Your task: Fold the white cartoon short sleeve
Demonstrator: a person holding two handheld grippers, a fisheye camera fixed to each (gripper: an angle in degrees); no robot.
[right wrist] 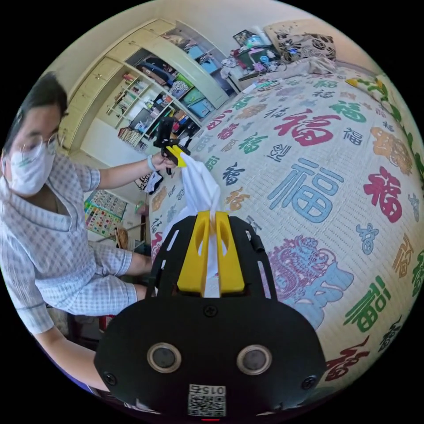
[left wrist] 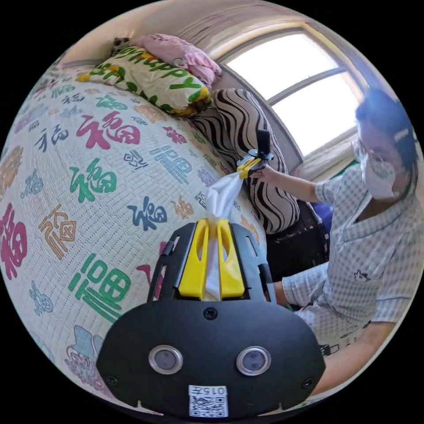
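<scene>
I've got the white short sleeve strung limp between both claws above the bed, left claw and right claw each clamped on a bunched edge, light, floppy cloth that wants gripping at the shoulder seams.

Bedspread lies broadly open for passing; pillows and, seemingly, clutter crowd its far edges

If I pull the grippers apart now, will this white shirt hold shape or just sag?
Likely sag: the shirt bunches limply between the left hand-held gripper and right hand-held gripper. Probably light, since small pinches hold it up.
</scene>
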